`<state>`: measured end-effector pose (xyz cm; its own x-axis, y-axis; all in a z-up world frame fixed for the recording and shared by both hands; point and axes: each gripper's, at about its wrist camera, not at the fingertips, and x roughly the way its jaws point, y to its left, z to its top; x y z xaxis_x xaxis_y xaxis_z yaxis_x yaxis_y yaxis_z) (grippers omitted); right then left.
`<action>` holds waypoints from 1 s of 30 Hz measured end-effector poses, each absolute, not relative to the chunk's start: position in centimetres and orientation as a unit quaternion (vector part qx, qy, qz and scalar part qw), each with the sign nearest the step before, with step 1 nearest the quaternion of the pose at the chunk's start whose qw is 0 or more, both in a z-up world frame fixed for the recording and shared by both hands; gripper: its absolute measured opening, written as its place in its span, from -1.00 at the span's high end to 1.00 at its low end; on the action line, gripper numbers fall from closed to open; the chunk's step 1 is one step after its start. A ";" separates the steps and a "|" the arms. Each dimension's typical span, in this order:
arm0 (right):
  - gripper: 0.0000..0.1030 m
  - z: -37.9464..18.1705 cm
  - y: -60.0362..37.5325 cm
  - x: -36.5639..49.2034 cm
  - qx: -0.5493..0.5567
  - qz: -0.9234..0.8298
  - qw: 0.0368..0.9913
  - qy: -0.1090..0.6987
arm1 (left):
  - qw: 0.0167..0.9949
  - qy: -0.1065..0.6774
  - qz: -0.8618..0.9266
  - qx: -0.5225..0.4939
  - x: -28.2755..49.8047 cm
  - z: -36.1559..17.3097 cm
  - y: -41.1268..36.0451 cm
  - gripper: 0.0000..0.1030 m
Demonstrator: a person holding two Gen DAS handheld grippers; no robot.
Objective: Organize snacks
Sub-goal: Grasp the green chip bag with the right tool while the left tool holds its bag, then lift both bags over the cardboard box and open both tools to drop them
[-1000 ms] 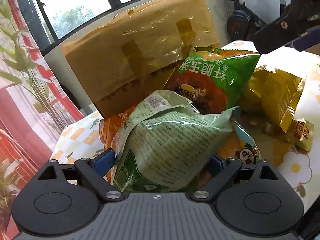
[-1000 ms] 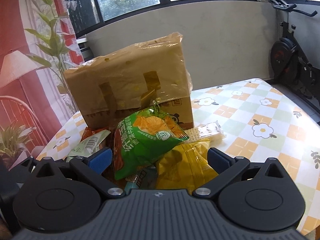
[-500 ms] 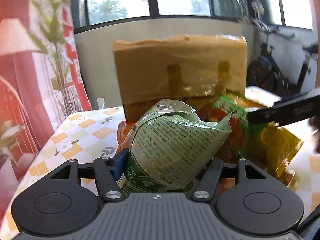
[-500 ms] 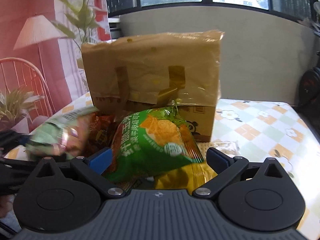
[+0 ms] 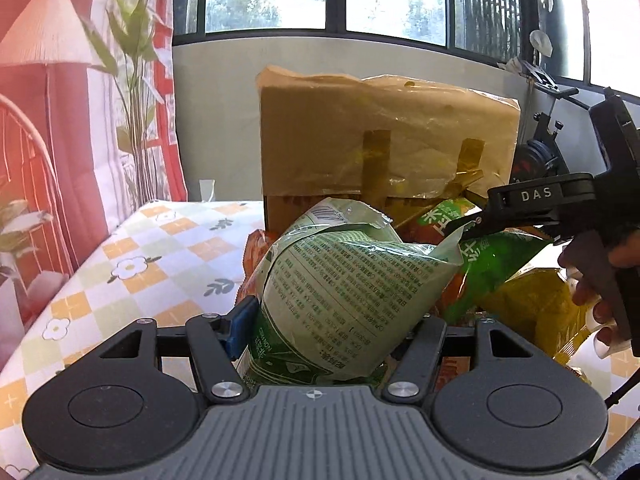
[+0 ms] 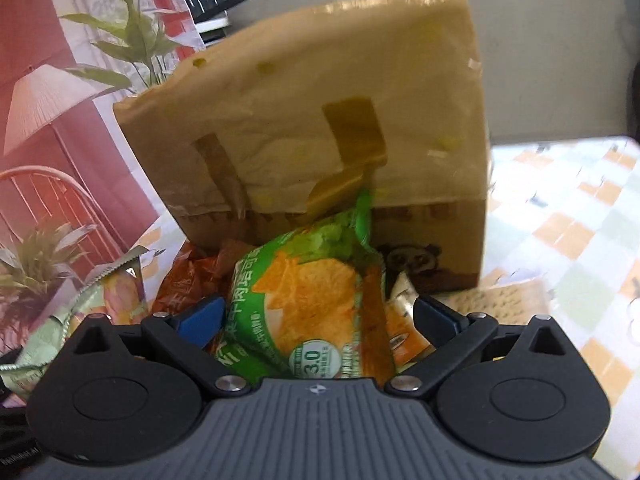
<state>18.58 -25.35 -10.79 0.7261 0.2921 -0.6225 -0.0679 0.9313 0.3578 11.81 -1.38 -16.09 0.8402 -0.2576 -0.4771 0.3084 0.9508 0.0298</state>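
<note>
**Now: one snack bag gripped, a second sitting between spread fingers**

The left gripper [image 5: 336, 320] is clamped on a pale green snack bag [image 5: 344, 280], pinched at its lower end and standing up ahead of the fingers. The right gripper [image 6: 316, 320] has been narrowing, yet its fingers stand apart either side of a bright green chip bag [image 6: 304, 304], not pressing it. Both bags lie just in front of the taped cardboard box [image 6: 320, 128] on the checked tablecloth [image 5: 132, 264].

Only the left view shows a yellow bag [image 5: 536, 304] and the person's hand [image 5: 600, 272]; only the right shows a cracker pack [image 6: 504, 300] beside the box.
</note>
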 end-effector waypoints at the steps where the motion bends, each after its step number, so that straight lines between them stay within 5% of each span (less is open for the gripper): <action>1: -0.75 -10.8 -25.4 18.5 0.162 0.109 0.913 0.357 | 0.958 0.240 -0.148 0.053 11.9 -16.1 -1.2 -0.28; 3: -0.43 -10.6 -25.4 18.4 0.172 0.122 0.911 0.355 | 0.958 0.238 -0.148 0.052 12.1 -16.0 -1.0 -0.28; 7: -0.31 -9.5 -25.1 17.2 0.163 0.108 0.919 0.343 | 0.960 0.234 -0.147 0.047 11.9 -15.9 -0.7 -0.28; 18: -0.30 -6.8 -25.1 10.4 0.181 0.063 0.926 0.326 | 0.962 0.221 -0.159 0.027 10.4 -13.9 -0.2 -0.28; 30: -0.29 1.5 -26.2 8.4 0.132 0.067 0.962 0.227 | 0.970 0.144 -0.197 -0.002 11.6 -5.8 0.7 -0.28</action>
